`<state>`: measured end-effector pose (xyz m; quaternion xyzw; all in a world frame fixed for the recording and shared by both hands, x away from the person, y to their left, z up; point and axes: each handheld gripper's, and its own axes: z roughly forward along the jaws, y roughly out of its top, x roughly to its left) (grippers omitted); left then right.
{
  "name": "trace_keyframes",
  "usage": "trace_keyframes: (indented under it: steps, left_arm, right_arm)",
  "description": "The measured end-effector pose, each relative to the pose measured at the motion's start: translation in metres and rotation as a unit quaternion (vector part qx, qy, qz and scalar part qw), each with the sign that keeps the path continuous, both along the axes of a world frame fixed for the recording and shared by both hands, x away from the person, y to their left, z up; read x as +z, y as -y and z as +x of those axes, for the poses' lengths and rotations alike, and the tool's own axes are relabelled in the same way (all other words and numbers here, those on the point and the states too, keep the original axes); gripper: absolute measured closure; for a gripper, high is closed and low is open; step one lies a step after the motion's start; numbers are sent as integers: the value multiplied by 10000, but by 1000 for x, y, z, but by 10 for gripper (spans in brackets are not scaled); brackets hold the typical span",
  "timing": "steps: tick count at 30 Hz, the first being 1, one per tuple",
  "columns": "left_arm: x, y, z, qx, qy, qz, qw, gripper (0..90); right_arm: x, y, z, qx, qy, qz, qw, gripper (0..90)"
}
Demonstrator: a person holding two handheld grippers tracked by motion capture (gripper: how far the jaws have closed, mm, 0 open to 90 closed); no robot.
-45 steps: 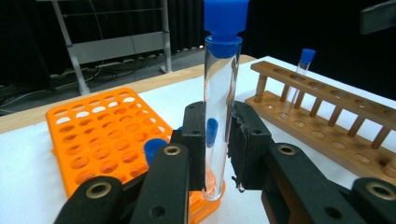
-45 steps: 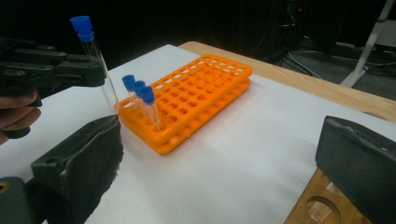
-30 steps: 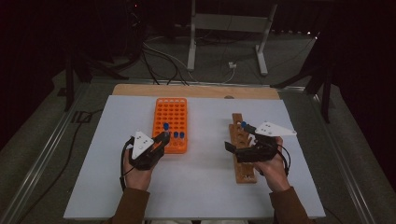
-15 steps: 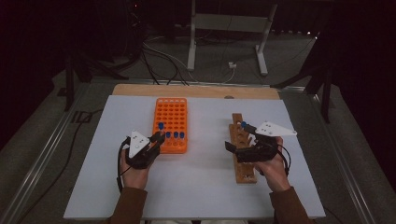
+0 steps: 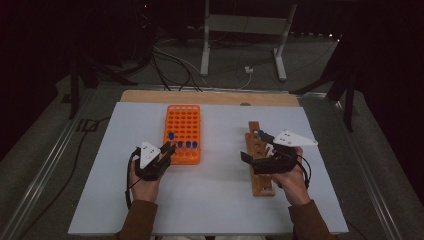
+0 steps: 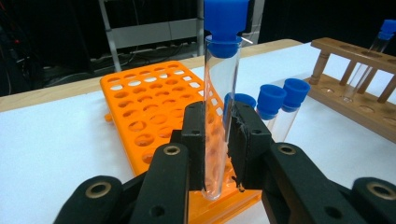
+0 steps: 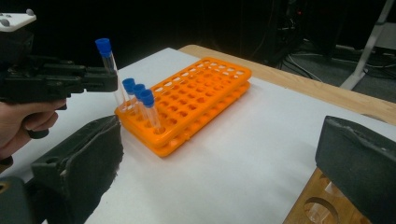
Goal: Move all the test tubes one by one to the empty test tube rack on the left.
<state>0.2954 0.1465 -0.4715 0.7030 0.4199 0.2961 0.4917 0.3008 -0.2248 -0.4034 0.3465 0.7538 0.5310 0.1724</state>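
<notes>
My left gripper (image 6: 218,140) is shut on a clear test tube (image 6: 219,93) with a blue cap, held upright at the near left corner of the orange rack (image 5: 184,125). In the right gripper view this tube (image 7: 109,70) stands taller than the three capped tubes (image 7: 139,100) beside it in the rack (image 7: 205,91). I cannot tell whether its lower end sits in a hole. My right gripper (image 7: 224,158) hangs wide open over the wooden rack (image 5: 260,167), nothing between its pads. One blue-capped tube (image 5: 260,134) stands in the wooden rack's far part.
The white table top (image 5: 215,200) has bare room between the two racks and along the near edge. A wooden strip (image 5: 210,97) runs along the far side. Beyond it are cables and metal stand legs (image 5: 240,45) on a dark floor.
The left gripper with its tube has shifted slightly to the left by the orange rack's corner. The right gripper has stayed still.
</notes>
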Motion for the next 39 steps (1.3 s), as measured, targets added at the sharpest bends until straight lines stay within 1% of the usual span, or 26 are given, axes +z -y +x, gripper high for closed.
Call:
trace_keyframes:
  steps: [5,7,10,17,24,31,34,37,39]
  left_arm:
    - [-3,-1,2,30,3,10,10000,781]
    - [-3,0,2,25,23,-14,10000,781]
    - [-4,2,4,5,35,6,10000,781]
    - [-12,4,8,40,-19,36,10000,780]
    - [-20,2,11,73,-175,117,9998,780]
    - [-25,4,13,83,-393,287,9988,781]
    - [-27,4,13,38,-483,348,9982,783]
    - [-28,5,14,31,-603,457,9971,784]
    - [-30,7,15,33,-722,588,9956,785]
  right_arm:
    - [0,1,0,-14,12,22,10000,10]
    - [1,1,0,-14,15,20,10000,10]
    - [0,0,0,-7,17,10,10000,10]
    - [0,0,0,3,15,9,10000,11]
    - [0,0,0,11,13,13,10000,11]
    - [0,1,0,18,19,21,10000,10]
    - [0,1,0,19,19,20,10000,11]
    - [0,1,0,20,14,19,10000,11]
    - [0,1,0,19,9,17,10000,11]
